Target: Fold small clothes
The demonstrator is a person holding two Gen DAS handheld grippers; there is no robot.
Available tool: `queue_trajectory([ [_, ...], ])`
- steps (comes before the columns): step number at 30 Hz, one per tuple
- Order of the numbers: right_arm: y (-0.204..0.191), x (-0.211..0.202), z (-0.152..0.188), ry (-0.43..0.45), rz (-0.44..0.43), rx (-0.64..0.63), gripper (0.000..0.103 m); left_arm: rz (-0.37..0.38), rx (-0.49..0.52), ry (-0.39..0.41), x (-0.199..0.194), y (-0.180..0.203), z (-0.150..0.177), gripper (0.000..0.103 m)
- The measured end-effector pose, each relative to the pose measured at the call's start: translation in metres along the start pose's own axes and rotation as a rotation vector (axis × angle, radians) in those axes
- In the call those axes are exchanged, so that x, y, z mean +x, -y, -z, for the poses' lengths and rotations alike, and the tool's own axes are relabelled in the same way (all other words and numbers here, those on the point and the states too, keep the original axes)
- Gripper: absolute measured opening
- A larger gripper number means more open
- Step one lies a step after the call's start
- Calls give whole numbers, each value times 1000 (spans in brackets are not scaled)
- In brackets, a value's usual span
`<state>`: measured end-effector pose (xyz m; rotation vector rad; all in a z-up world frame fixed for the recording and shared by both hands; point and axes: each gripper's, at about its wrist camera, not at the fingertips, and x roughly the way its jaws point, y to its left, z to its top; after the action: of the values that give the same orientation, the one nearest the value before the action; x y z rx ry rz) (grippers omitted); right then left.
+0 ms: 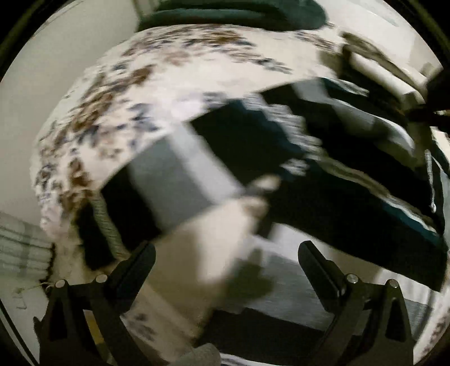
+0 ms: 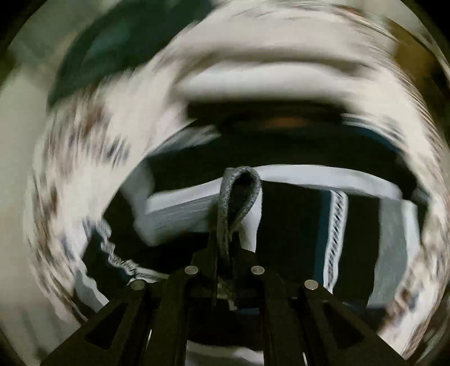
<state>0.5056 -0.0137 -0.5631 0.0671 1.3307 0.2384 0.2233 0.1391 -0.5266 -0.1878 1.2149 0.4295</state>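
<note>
Floral bedsheet [image 1: 118,93] under dark striped garment [image 1: 253,146], mid-bed. Left gripper [image 1: 226,250] wide, empty; right gripper [image 2: 225,242] pinches its grey hem loop [image 2: 239,194]. Lift slowly, keep edge taut.

left gripper [image 1: 226,253] low in frame, black fingers [image 1: 140,263] spread wide, nothing between them. beyond, a black, grey and white striped garment [image 1: 213,157] sprawled across a white bedspread [image 1: 135,81] with brown and blue blotches. heavy motion blur throughout. dark teal fabric [image 1: 233,12] at the top edge. pale wall [image 1: 42,67] on the left, grey ribbed cloth [image 1: 19,245] at lower left.
</note>
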Motion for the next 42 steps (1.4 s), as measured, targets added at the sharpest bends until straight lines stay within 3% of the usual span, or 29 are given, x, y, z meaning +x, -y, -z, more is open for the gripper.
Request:
queue_trajectory([
  [1,-32,25,-1,-34,31,-73,7,-14,-14,-4,4,-10,4,103],
  [4,-80,67,3,-76,98,-175,7,-32,-71,-19,17,-46,3,103],
  [9,-92,92,13,-101,135,-171,10,-47,-142,-27,21,-80,6,103],
  [11,-85,86,17,-108,90,-163,16,-51,-168,-26,20,-95,3,103],
  [15,-49,39,37,-66,-93,-56,57,-49,-242,-45,16,-132,10,103],
  [17,-30,16,52,-44,-141,12,63,-40,-298,-56,14,-157,19,103],
  [19,-5,1,64,-44,-159,76,64,-44,-353,-80,16,-178,29,103],
  [22,23,-5,85,-64,-147,164,64,10,-495,-137,33,-214,45,103],
  [25,50,0,110,-83,-108,220,64,126,-653,-196,59,-240,56,103],
  [29,78,16,126,-137,-66,298,64,173,-734,-205,90,-248,60,101],
  [31,84,21,133,-149,-56,317,64,164,-713,-216,109,-242,53,85],
  [32,85,22,136,-152,-48,319,64,155,-699,-222,114,-239,49,58],
  [33,87,22,138,-156,-37,317,64,137,-682,-215,115,-235,44,39],
  [35,86,21,138,-153,-19,312,64,95,-621,-157,102,-226,29,8],
  [37,85,19,134,-144,8,296,64,32,-570,-86,78,-221,14,7],
  [42,65,17,101,-91,20,220,67,25,-542,36,26,-234,-17,7],
])
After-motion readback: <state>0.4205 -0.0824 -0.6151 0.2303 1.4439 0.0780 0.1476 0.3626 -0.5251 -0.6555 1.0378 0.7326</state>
